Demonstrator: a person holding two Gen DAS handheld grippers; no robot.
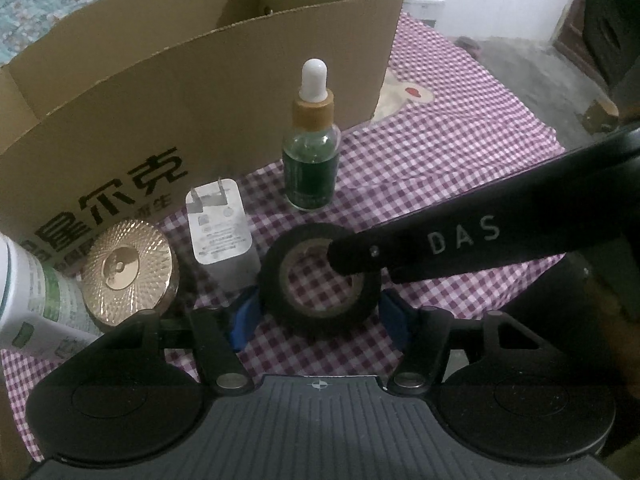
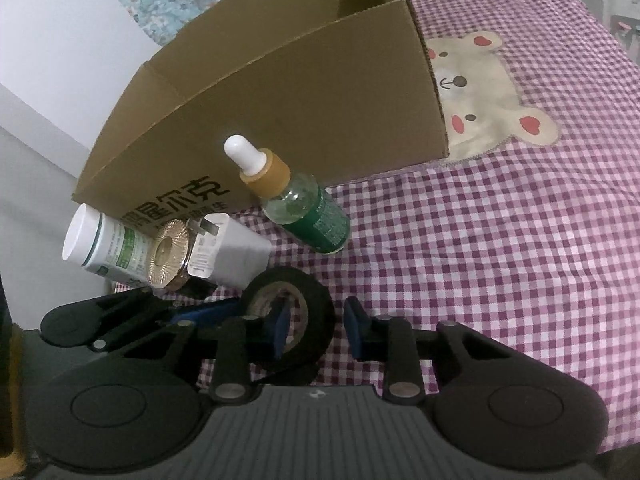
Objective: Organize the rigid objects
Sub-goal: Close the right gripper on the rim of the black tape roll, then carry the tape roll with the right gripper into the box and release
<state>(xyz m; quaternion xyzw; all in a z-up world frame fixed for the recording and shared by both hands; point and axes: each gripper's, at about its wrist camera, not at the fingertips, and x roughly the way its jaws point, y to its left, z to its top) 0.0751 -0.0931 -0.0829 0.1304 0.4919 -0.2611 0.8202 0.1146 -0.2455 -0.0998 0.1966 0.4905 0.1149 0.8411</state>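
Observation:
A black tape roll [image 1: 320, 276] lies flat on the checked cloth between the blue pads of my left gripper [image 1: 320, 312], whose jaws stand wide around it. My right gripper [image 2: 318, 330] is open; its left pad sits inside the roll's hole [image 2: 294, 320] and its right pad stands outside the roll wall. The right gripper's black finger [image 1: 420, 248] reaches into the roll in the left wrist view. Behind stand a green dropper bottle [image 1: 310, 160], a white charger [image 1: 222, 228], a gold round lid [image 1: 126, 272] and a white tube [image 1: 36, 304].
An open cardboard box [image 1: 180, 92] stands behind the objects on the purple checked cloth [image 2: 500, 260] with a bear patch [image 2: 476, 92]. Floor and dark furniture [image 1: 608, 20] lie at the far right.

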